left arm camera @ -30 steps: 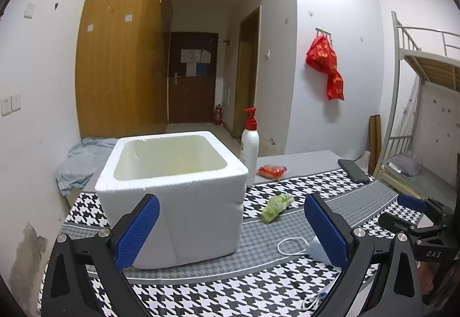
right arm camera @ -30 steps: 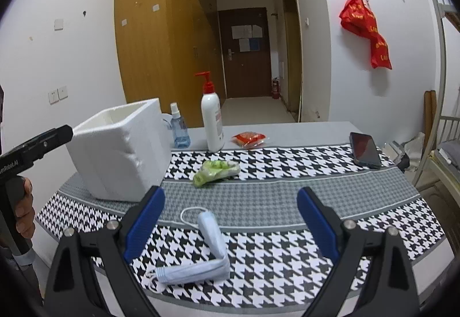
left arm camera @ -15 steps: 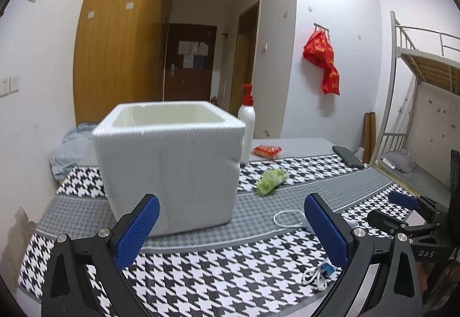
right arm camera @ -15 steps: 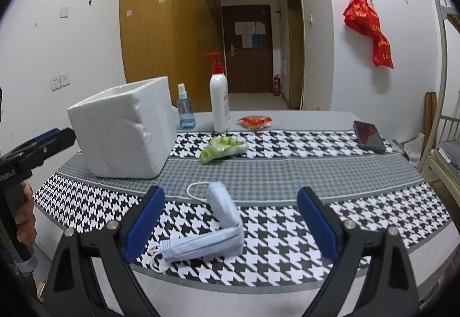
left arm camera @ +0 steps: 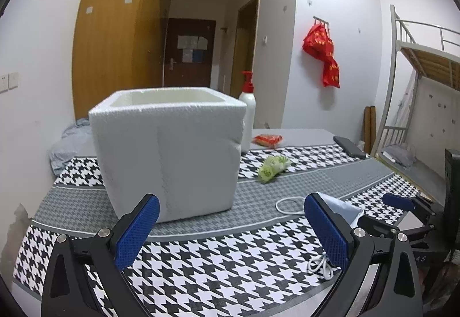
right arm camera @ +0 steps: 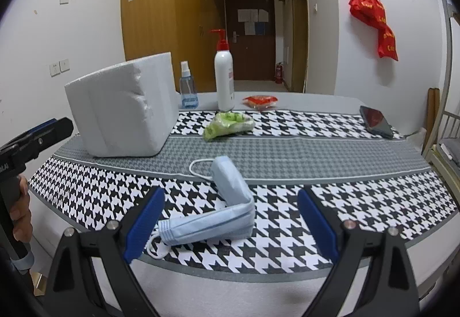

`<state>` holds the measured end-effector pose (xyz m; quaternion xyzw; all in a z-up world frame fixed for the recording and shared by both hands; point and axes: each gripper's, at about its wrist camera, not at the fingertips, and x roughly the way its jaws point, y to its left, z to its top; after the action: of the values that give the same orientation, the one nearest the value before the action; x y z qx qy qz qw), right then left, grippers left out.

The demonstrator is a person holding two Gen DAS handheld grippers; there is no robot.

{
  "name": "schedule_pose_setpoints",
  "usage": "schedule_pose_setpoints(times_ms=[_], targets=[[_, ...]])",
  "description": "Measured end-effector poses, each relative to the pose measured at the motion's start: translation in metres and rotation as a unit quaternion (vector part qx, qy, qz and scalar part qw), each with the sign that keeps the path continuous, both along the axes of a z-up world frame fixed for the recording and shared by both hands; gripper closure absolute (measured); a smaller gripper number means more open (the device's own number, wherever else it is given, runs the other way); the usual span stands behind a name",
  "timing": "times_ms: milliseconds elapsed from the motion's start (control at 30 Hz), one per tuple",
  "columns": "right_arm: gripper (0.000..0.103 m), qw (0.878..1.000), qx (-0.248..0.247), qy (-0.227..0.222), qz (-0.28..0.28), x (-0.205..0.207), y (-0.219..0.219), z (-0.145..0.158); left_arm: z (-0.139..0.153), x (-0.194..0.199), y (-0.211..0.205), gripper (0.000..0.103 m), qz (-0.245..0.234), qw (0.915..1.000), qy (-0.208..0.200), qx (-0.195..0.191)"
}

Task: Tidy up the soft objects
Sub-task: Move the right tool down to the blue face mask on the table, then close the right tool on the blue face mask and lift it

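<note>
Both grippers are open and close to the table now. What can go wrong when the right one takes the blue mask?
1. The face mask lies folded near the table's front edge, so a push by the right gripper could slide it off.
2. Its ear loop trails loose and might snag.
3. The foam box looks light; the left gripper, just in front, could shove it.

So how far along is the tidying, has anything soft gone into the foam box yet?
Nothing looks done yet. The face mask and the green bundle both lie on the tablecloth, outside the foam box, whose inside is mostly hidden. Both grippers are open and empty: the right gripper faces the mask, the left gripper faces the box. Picking up and placing both items remains.
</note>
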<state>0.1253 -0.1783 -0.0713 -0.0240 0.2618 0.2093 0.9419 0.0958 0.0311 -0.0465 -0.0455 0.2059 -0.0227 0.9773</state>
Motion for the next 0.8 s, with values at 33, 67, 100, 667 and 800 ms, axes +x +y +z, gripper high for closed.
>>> schedule_pose_setpoints(times_ms=[33, 67, 100, 667, 800], targets=[[0.008, 1.000, -0.001, 0.003, -0.001, 0.001, 0.000, -0.002, 0.000, 0.001, -0.001, 0.002, -0.001, 1.0000, 0.002, 0.000], [0.008, 1.000, -0.001, 0.005, -0.002, 0.003, 0.000, -0.003, -0.001, 0.001, -0.001, 0.002, -0.003, 1.0000, 0.003, -0.001], [0.008, 1.000, -0.001, 0.009, -0.005, 0.005, 0.000, -0.004, -0.001, 0.001, -0.002, 0.002, -0.004, 1.0000, 0.004, 0.000], [0.036, 0.996, -0.009, 0.086, -0.013, 0.038, 0.005, -0.022, -0.004, 0.008, -0.007, 0.002, -0.020, 0.9997, 0.013, 0.004], [0.053, 0.994, -0.014, 0.112, -0.012, 0.046, 0.009, -0.030, -0.005, 0.011, -0.007, 0.002, -0.021, 0.9996, 0.017, 0.002]])
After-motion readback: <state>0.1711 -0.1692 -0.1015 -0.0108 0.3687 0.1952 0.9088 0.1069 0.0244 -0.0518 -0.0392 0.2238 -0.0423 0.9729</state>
